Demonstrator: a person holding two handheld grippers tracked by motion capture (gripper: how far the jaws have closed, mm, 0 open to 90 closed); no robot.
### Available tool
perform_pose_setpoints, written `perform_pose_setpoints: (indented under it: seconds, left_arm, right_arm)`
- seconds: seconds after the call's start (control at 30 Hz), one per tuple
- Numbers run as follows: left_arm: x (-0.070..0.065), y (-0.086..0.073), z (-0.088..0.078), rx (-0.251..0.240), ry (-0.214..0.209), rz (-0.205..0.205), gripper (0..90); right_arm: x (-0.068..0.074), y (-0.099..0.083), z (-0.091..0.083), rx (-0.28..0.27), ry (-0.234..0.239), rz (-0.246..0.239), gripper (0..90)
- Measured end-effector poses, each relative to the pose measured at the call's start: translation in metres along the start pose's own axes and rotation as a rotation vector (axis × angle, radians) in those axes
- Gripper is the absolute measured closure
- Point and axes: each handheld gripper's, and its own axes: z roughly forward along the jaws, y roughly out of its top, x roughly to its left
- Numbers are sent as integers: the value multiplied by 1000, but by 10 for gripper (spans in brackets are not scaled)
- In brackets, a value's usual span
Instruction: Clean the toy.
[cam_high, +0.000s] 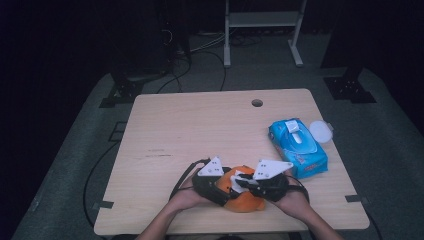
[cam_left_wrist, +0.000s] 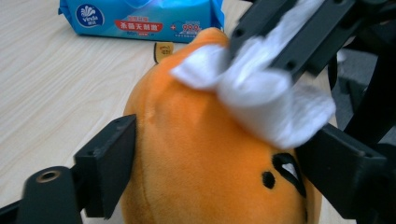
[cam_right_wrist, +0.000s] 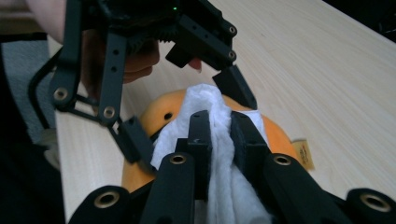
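An orange plush toy (cam_high: 246, 202) with a black-stitched face (cam_left_wrist: 196, 168) lies near the table's front edge. My left gripper (cam_high: 225, 191) straddles it, and the black pads (cam_left_wrist: 112, 163) lie against its two sides. From the right, my right gripper (cam_high: 246, 183) is shut on a folded white wipe (cam_left_wrist: 261, 93). It presses the wipe onto the top of the toy. In the right gripper view the wipe (cam_right_wrist: 219, 182) is pinched between my own jaws (cam_right_wrist: 218, 119), with the left gripper (cam_right_wrist: 187, 116) reaching around the toy (cam_right_wrist: 163, 109) from above.
A blue pack of wet wipes (cam_high: 297, 147) lies at the right of the wooden table (cam_high: 200, 130), with a round white lid (cam_high: 321, 131) beside it. A cable hole (cam_high: 257, 103) sits near the far edge. The toy's small tag (cam_right_wrist: 303, 154) rests on the wood.
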Motion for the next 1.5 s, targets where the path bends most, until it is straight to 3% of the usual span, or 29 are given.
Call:
perform_pose_setpoints:
  seconds: [0.13,0.27,0.33,0.5,0.57,0.73,0.83,0.87,0.9,0.93,0.97,1.03,1.1,1.17,1.2,1.23,1.27,1.3,1.37,1.4,1.43,1.47,1.5]
  left_arm:
    - [1,-3,-2,-7,2,-8,189]
    - [1,-3,-2,-12,2,-4,189]
    - [1,-3,-1,-13,1,-1,188]
    - [-2,-1,0,-3,8,15,180]
    - [-2,-1,-1,3,4,18,156]
    - [7,1,-10,-11,-42,-36,70]
    - [13,1,-15,-26,-47,-76,51]
    - [16,-1,-12,-14,-59,-112,44]
    - [16,-1,-12,-14,-59,-112,39]
    - [18,-5,-4,13,-91,-158,31]
    - [18,-5,-4,13,-91,-158,32]
    - [18,-8,3,23,-122,-199,38]
    - [18,-7,2,12,-109,-208,127]
    - [16,-5,-1,-18,-73,-162,259]
    - [8,0,-6,-82,9,-70,320]
    - [8,0,-6,-82,9,-70,334]
    - [-1,7,-8,-143,118,50,341]
    - [-1,7,-8,-143,118,50,342]
    - [-6,9,-6,-163,169,125,340]
    - [-4,5,-1,-128,145,126,319]
    - [-4,5,-1,-128,145,126,294]
    - [-2,0,2,-122,117,88,236]
    - [-2,0,2,-122,117,88,188]
  right_arm:
    - [-4,0,0,5,-16,-1,784]
    - [-22,-12,-13,12,-69,42,785]
    - [-35,-25,-23,31,-103,85,786]
    - [-40,-30,-25,37,-115,100,788]
    - [-35,-28,-22,37,-107,75,790]
    - [-26,-26,-23,23,-65,16,790]
    - [-25,-26,-23,15,-45,0,791]
    - [-23,-25,-23,11,-31,-4,790]
    - [-23,-25,-23,11,-31,-4,790]
    - [-22,-25,-23,13,-17,-7,789]
    - [-21,-25,-23,14,-15,-8,788]
    - [-21,-25,-22,15,-14,-8,787]
    - [-22,-25,-22,18,-26,-5,786]
    - [-26,-26,-23,14,-44,17,787]
    - [-29,-25,-26,-2,-56,28,787]
    - [-29,-25,-26,-2,-56,28,787]
    - [-32,-22,-31,-32,-83,45,788]
    - [-32,-22,-31,-32,-83,45,788]
    - [-37,-20,-35,-64,-94,71,787]
    - [-41,-21,-35,-66,-90,95,787]
    - [-41,-21,-35,-66,-90,95,787]
    - [-42,-25,-29,-35,-67,96,787]
    - [-42,-25,-29,-35,-67,96,787]
